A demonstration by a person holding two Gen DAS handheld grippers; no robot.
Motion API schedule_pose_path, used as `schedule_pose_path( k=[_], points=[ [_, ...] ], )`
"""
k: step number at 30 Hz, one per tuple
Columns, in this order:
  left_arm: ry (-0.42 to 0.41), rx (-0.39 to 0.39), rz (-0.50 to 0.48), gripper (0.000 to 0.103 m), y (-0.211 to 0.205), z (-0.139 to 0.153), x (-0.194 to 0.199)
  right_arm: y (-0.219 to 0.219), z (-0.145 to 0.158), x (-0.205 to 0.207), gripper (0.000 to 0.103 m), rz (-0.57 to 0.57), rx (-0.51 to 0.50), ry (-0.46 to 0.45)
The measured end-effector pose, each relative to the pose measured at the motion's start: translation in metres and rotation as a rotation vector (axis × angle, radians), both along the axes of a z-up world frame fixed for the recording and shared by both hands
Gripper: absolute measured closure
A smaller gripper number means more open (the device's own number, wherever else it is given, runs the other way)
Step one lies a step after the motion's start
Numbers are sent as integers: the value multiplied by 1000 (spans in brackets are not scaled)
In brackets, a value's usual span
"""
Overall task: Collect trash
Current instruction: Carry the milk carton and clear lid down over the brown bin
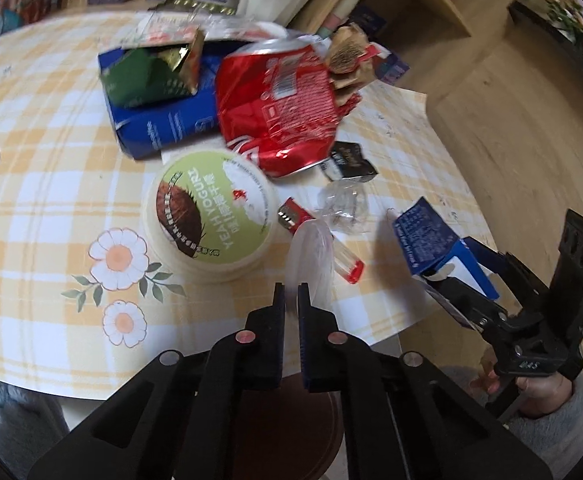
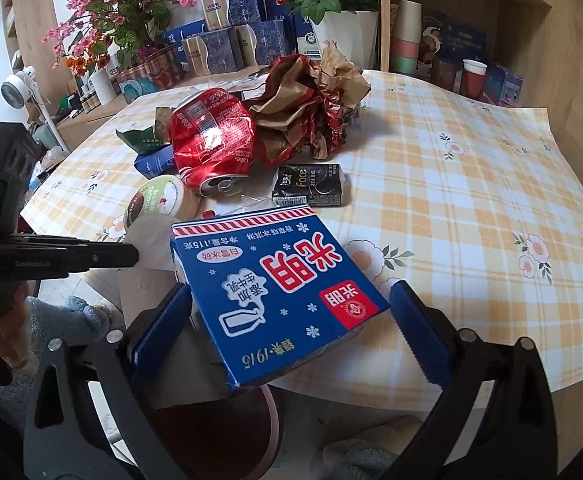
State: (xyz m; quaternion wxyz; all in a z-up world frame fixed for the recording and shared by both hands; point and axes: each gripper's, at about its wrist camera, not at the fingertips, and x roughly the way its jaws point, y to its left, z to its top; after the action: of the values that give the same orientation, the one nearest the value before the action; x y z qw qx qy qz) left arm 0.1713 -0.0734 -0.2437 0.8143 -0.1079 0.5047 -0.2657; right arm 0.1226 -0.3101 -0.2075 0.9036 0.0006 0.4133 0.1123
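Your left gripper (image 1: 291, 300) is pinched closed on a thin clear plastic lid (image 1: 311, 258) at the checked desk's (image 1: 43, 200) near edge; your right gripper (image 2: 291, 316) clamps a blue-and-white carton (image 2: 275, 288) over that edge.

Crushed red can (image 1: 277, 106) on table; blue carton (image 2: 275, 292) tilted.

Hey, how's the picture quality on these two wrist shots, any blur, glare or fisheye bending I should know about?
Left wrist view: motion-smeared, worst on the crushed red can and the far clutter; the yogurt tub lid text stays readable. Right wrist view: sharper, the blue carton print is crisp, with a bright glare patch on the can. Both views: strong fisheye bending of the table edge and dark corners.
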Motion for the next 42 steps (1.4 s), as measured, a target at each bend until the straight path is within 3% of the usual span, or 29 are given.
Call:
schedule_pose_path(
  k=[9,19,26,34,38,42],
  points=[
    [-65,-24,-19,97,16,34,-25,9,13,-19,6,5,4,-16],
    [-119,-4,-26,97,65,61,-85,37,15,-70,6,48,3,28],
    [-126,22,-18,97,96,54,-124,74,-23,-103,6,116,-10,140],
    [-101,76,-2,97,105,27,-137,105,-97,-96,6,162,-47,317],
    [-99,91,-11,97,104,22,-137,100,-125,-85,6,133,22,425],
    [-81,100,-26,97,99,12,-136,90,-127,-79,6,78,98,430]
  ],
)
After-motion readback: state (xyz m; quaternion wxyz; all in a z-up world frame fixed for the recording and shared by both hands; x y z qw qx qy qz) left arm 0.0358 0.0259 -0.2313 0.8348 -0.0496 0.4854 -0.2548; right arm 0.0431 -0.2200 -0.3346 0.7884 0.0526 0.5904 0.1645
